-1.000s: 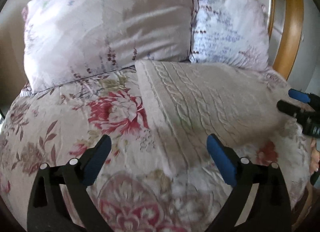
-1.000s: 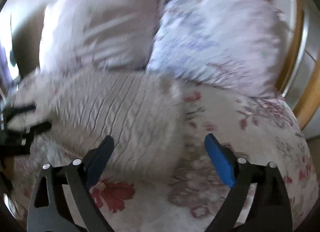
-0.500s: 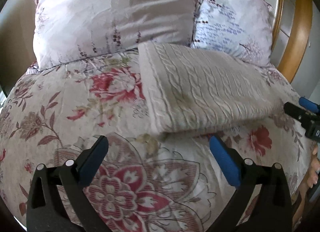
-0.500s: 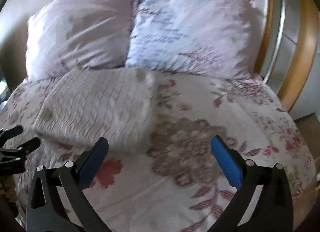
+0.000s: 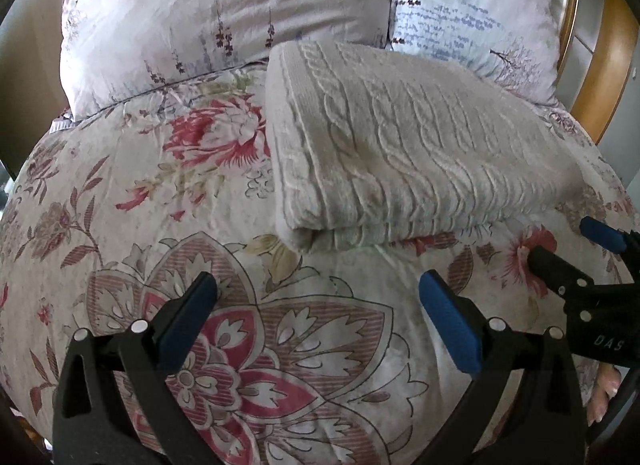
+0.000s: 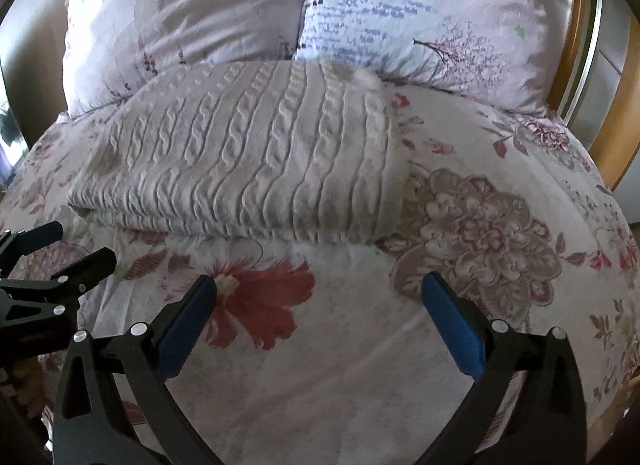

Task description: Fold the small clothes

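Note:
A cream cable-knit sweater (image 5: 400, 153) lies folded into a flat rectangle on the floral bedspread (image 5: 168, 233), its far edge against the pillows. It also shows in the right wrist view (image 6: 248, 161). My left gripper (image 5: 316, 313) is open and empty, a little short of the sweater's near folded edge. My right gripper (image 6: 318, 313) is open and empty, also short of that edge. The right gripper shows at the right edge of the left wrist view (image 5: 576, 253), and the left gripper at the left edge of the right wrist view (image 6: 56, 249).
Two pillows lean at the head of the bed, a pinkish one (image 5: 224, 13) on the left and a blue-printed one (image 5: 476, 21) on the right. A wooden headboard (image 5: 600, 65) curves behind them. The bedspread (image 6: 480, 225) drops off at the right.
Both grippers have pulled back from the sweater toward the near edge of the bed. The sweater now lies still and folded; both stay open.

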`<state>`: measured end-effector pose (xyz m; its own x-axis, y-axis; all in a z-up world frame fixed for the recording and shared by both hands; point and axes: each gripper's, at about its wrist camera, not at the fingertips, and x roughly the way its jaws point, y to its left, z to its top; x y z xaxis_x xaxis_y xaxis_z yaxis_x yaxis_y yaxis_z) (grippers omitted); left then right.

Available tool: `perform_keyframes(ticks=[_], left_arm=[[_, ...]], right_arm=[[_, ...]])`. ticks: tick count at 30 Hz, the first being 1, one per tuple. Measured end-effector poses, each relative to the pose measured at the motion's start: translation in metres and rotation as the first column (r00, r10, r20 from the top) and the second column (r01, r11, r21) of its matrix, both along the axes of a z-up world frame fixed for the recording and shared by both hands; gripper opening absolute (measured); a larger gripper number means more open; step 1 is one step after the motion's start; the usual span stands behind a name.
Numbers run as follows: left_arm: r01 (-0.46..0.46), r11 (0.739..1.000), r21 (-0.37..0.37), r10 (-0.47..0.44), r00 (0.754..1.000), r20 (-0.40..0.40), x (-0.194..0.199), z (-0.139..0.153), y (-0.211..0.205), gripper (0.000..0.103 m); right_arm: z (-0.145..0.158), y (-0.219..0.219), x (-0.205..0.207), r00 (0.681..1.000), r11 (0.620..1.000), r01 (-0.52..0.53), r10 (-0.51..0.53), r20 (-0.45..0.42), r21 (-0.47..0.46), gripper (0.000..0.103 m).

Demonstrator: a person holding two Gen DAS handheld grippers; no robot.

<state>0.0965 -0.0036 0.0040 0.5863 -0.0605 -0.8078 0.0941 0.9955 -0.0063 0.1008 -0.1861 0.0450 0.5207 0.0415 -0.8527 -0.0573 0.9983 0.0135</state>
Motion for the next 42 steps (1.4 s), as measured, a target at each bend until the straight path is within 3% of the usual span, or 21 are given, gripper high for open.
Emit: perform_keyframes(ticks=[42], left_arm=[[-0.010,1.000,0.019,0.010,1.000,-0.004,-0.0001,-0.0020,-0.0015,0.101]], right_arm=[[-0.0055,-0.0009,0.0052,0.999,1.000,0.016,-0.017,-0.028,-0.006,0.102]])
